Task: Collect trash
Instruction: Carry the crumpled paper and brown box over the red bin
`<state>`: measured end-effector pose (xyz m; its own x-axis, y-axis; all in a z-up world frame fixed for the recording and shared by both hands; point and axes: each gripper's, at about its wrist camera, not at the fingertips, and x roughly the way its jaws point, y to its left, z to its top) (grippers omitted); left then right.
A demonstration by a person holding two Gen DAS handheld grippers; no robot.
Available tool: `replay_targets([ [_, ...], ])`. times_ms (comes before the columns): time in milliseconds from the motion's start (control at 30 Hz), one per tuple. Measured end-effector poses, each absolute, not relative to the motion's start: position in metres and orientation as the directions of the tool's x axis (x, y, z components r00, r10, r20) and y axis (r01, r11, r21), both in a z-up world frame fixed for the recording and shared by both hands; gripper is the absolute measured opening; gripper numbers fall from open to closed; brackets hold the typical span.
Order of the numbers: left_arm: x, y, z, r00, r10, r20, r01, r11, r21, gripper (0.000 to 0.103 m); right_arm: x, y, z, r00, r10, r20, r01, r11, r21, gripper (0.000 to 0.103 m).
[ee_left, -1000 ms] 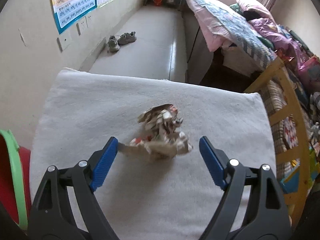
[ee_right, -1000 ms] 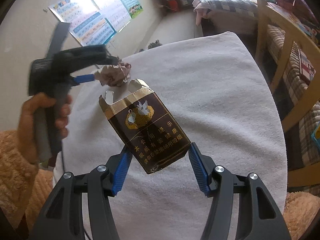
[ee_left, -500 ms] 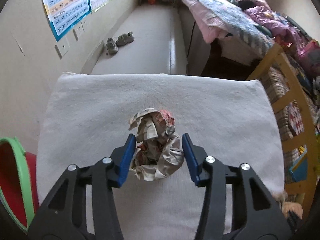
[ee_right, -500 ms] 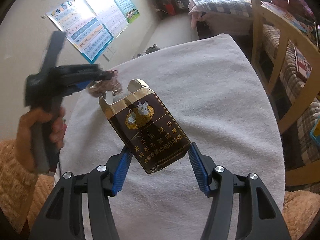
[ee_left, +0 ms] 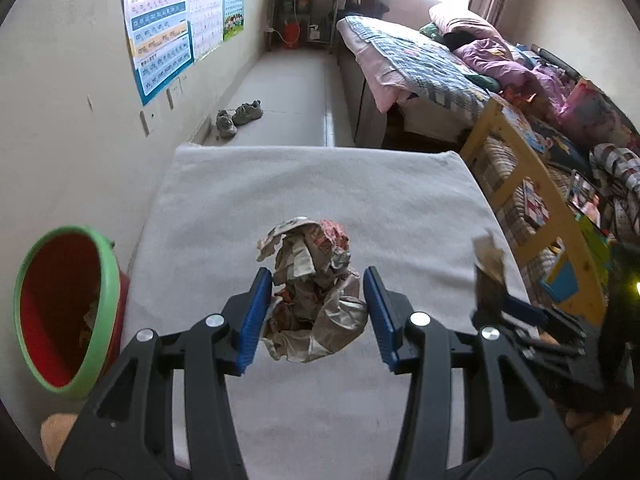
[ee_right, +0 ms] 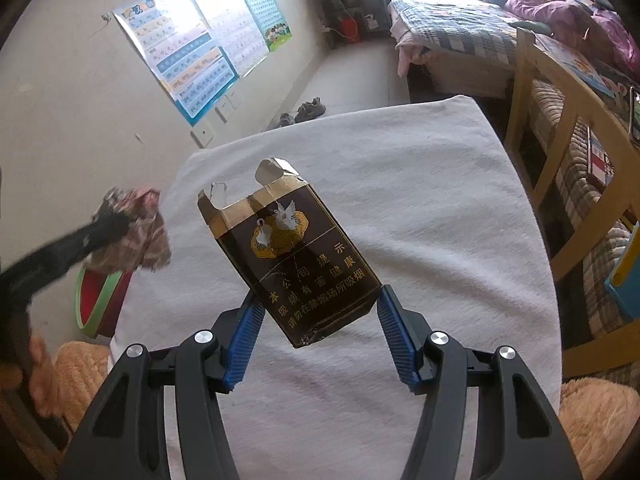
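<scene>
While each gripper holds one item, one bin (ee_left: 102,312) waits.

paper wad (ee_left: 314,288): crumpled, matt printed paper | carton (ee_right: 296,256): glossy brown card, torn top at 12 o'clock | table cover (ee_left: 320,200): white napped cloth, matt | bin (ee_left: 60,312) at 9 o'clock: smooth red plastic, green rim | finger pads (ee_right: 244,340): ribbed blue plastic

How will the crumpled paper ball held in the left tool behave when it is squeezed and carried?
The crumpled paper ball probably compresses easily: its folds look loose and airy. It seems light for its size, hanging between the left tool's pads without sagging. Loose flaps stick out, so it may snag on the bin rim.
</scene>
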<state>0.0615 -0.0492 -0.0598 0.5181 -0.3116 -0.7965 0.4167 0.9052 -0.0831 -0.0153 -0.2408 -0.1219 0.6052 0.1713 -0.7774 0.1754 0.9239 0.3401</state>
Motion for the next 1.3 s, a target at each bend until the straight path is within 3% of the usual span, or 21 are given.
replay_targets([
  [300, 0.036, -0.021, -0.047, 0.562, -0.314, -0.765, 0.401, 0.913, -0.08, 0.046, -0.023, -0.199, -0.1, 0.611, 0.168, -0.774, 0.094, 0.955, 0.282, 0.056],
  [833, 0.027, 0.025, -0.018, 0.682, -0.198, -0.704, 0.285, 0.959, 0.007, 0.046, -0.015, -0.153, -0.057, 0.648, 0.203, -0.734, -0.046, 0.973, 0.228, 0.056],
  [1300, 0.036, 0.077, -0.02, 0.698, -0.143, -0.701, 0.175, 0.984, -0.027, 0.046, 0.007, -0.111, -0.055, 0.617, 0.224, -0.754, -0.138, 0.975, 0.177, 0.056],
])
